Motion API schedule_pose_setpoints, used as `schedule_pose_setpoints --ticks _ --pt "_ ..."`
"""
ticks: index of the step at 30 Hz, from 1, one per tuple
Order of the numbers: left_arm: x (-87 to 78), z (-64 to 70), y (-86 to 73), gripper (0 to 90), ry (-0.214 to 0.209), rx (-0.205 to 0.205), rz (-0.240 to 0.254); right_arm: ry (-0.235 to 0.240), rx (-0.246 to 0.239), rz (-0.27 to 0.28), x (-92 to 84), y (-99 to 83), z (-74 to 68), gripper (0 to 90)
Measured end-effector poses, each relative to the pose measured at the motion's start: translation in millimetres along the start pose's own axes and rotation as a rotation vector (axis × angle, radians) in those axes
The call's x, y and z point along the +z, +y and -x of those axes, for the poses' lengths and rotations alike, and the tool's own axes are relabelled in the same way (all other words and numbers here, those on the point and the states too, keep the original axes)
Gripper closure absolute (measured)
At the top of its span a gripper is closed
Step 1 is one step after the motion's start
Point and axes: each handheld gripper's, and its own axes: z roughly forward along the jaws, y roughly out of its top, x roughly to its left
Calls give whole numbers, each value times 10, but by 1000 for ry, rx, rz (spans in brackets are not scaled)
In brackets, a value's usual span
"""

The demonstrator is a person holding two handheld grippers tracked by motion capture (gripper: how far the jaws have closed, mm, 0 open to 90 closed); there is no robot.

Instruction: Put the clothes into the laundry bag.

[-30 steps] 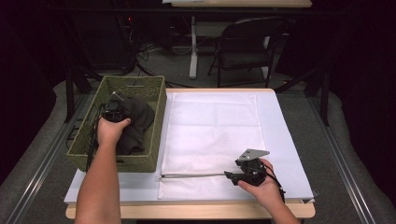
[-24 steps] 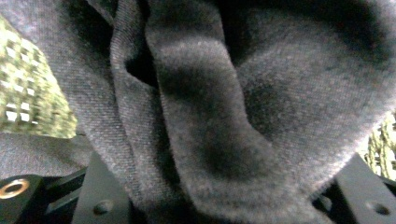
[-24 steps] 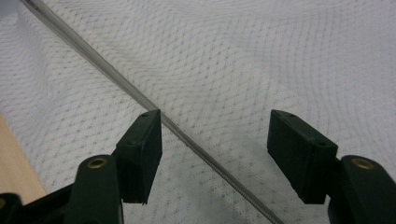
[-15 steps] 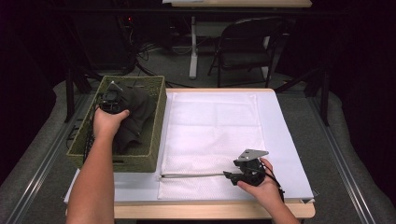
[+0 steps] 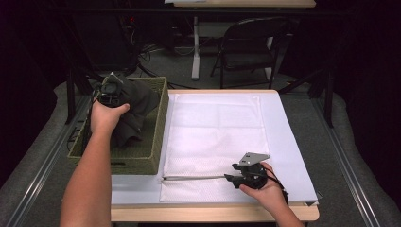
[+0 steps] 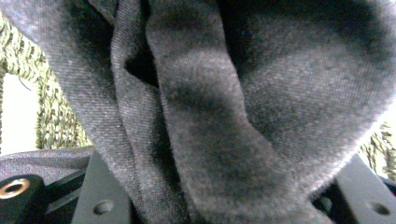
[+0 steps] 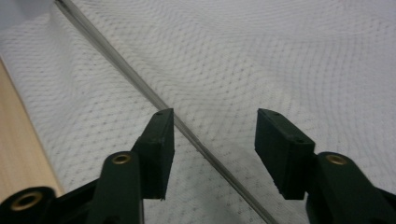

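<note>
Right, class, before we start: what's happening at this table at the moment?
A person works with tongs in each hand. The left tongs are clamped on a dark grey garment and hold it up over the green woven basket at the table's left. The right tongs sit low over a white mesh bag spread on the table, straddling its zipper edge; their jaws have just been closing, but a gap remains and they grip nothing yet.
</note>
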Motion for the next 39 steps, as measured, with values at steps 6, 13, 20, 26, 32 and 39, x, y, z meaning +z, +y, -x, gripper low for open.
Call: schedule_pose_setpoints --ticks 6,13,20,26,32,39 --pt "-37 -8 -7 459 -9 1 -8 1 -36 -9 29 5 -36 480" --pt "-116 -27 -36 459 -22 19 -2 13 -21 -6 23 1 -47 565" --pt "-224 -24 -120 459 -47 82 3 26 -13 -2 20 6 -16 620" --pt "-333 -64 -183 459 -78 95 7 30 -32 -28 28 58 -5 677" --pt "-426 -34 -214 459 -84 119 17 37 -25 -20 66 174 61 718" --pt "-516 84 -213 459 -104 164 22 47 -20 -26 149 225 116 717"
